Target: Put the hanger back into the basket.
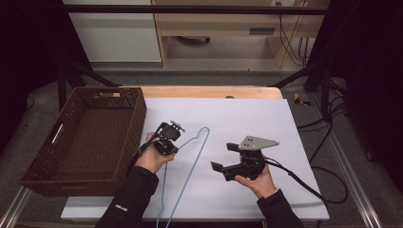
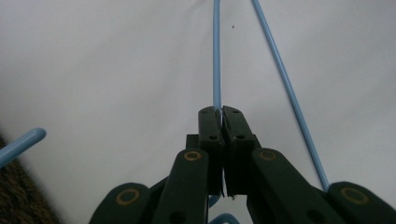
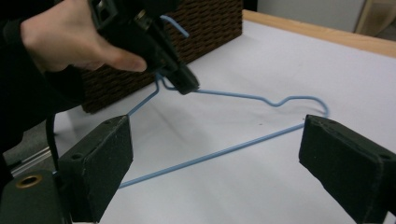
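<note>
White tabletop sheet beside a brown wicker basket: blue wire hanger lies right of the basket, long axis running toward the person, its near end cut off. Left gripper clamps its wire; right gripper gapes empty.

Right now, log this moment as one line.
left gripper: shut on hanger | right gripper: open, off hanger | basket: left of sheet
</note>
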Action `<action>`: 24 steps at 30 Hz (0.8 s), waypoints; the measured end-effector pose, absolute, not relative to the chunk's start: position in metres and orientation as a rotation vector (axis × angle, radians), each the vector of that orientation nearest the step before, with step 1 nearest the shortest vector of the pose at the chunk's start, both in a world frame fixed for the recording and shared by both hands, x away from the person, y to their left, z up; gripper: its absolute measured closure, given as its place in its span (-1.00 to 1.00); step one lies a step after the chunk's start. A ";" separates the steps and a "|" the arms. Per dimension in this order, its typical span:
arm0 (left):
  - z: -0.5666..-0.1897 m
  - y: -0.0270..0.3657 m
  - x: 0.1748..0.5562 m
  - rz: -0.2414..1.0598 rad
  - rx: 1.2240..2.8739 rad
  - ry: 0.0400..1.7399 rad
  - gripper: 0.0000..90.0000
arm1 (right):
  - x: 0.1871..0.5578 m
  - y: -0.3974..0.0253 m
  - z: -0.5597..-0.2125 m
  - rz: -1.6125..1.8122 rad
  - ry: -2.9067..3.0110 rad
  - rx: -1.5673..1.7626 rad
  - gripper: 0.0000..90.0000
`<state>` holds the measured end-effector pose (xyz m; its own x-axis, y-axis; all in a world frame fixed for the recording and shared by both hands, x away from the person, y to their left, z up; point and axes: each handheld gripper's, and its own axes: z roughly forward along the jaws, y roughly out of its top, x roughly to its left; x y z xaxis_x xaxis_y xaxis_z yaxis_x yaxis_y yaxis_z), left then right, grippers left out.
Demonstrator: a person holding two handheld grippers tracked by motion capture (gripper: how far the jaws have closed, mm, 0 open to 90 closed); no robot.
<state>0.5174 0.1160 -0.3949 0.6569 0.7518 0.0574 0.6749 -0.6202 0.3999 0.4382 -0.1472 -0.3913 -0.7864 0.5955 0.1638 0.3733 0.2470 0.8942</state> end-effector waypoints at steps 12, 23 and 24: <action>-0.395 0.114 0.518 0.324 2.553 1.128 0.95 | 0.435 -0.101 -0.409 1.566 2.404 0.895 -0.67; -0.395 0.111 0.519 0.333 2.575 1.126 0.95 | 0.434 -0.074 -0.424 1.560 2.466 0.886 -0.59; -0.396 0.111 0.519 0.335 2.576 1.126 0.95 | 0.434 -0.072 -0.426 1.549 2.475 0.886 -0.59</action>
<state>0.5188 0.1114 -0.3955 0.6641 0.7424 0.0884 0.6701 -0.6434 0.3700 0.4341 -0.0717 -0.4258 -0.8278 0.5156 0.2212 0.4243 0.3172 0.8482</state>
